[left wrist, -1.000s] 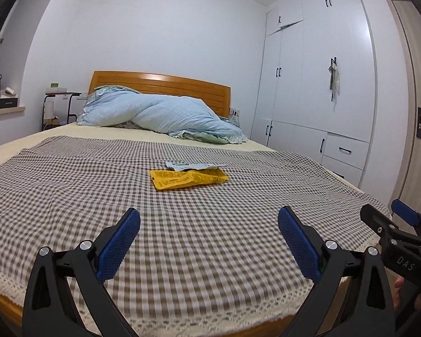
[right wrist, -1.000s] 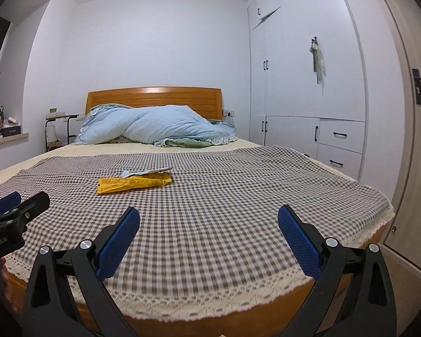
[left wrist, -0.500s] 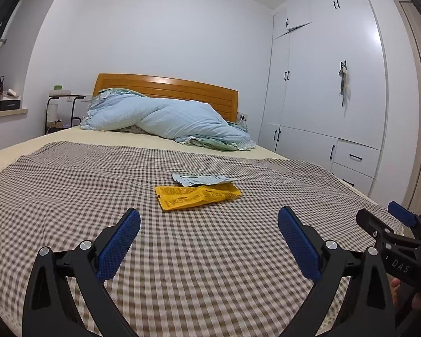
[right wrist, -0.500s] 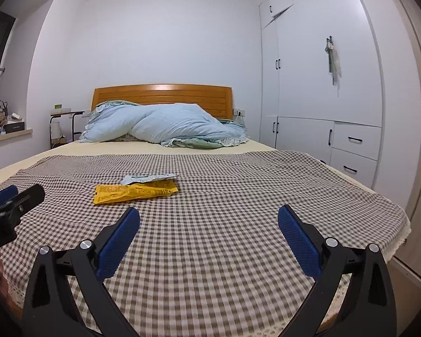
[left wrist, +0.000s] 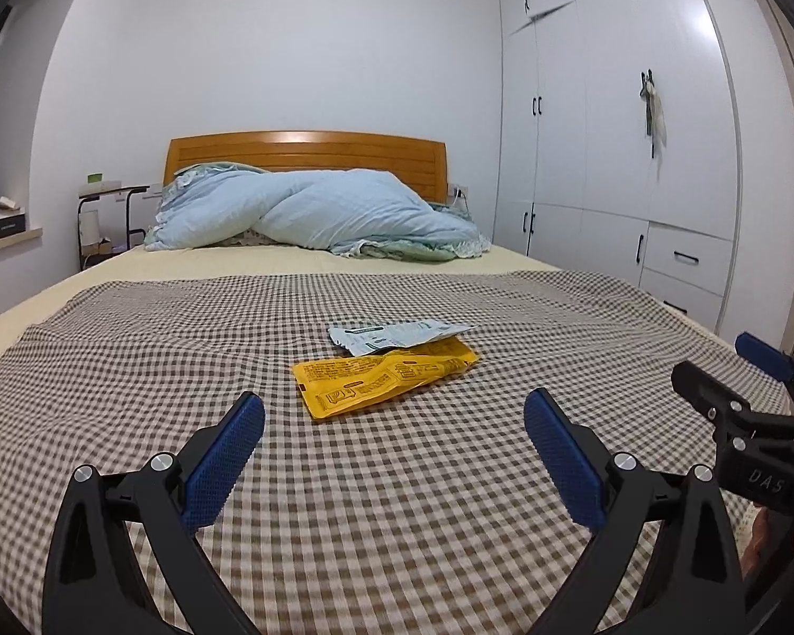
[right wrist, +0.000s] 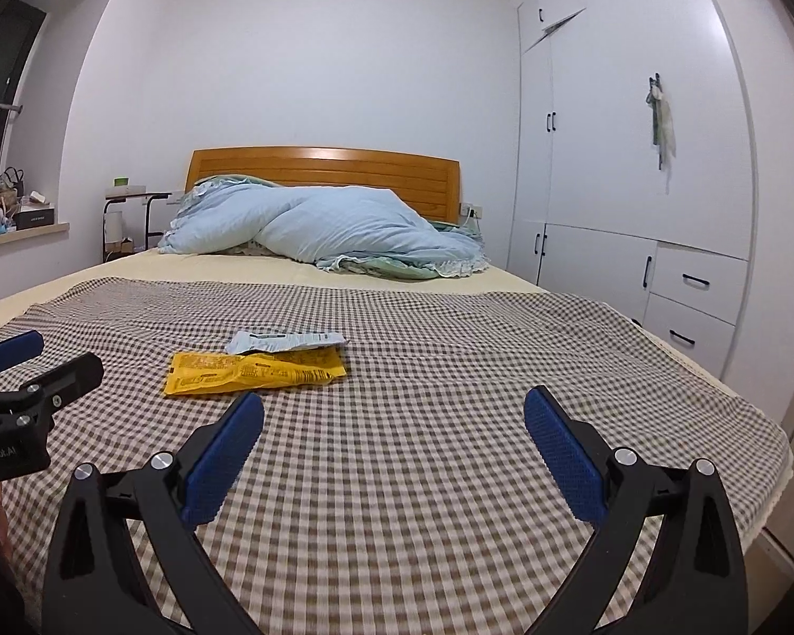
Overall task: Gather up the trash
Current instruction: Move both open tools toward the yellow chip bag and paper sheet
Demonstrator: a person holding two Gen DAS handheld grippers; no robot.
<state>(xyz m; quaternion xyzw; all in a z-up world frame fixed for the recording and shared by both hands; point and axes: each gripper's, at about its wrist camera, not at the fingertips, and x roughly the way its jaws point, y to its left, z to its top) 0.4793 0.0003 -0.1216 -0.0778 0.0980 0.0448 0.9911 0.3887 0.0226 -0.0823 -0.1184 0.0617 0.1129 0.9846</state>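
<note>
Soft, even light is filling the room, and both views are looking a little cool and bluish. A bright patch is shining on the headboard [left wrist: 307, 151] and a pale glare is sitting on the wardrobe [left wrist: 661, 106]. Shadows are staying faint. The fisheye lens is bending the walls and wardrobe into curves, and the corners are going black. The checked cloth [right wrist: 423, 502] is smearing and blurring near the bottom, while the middle is staying sharp.

yellow wrapper [left wrist: 384, 378] partly under white wrapper [left wrist: 397, 336], print unreadable, windowsill clutter [right wrist: 5, 201] indistinct
</note>
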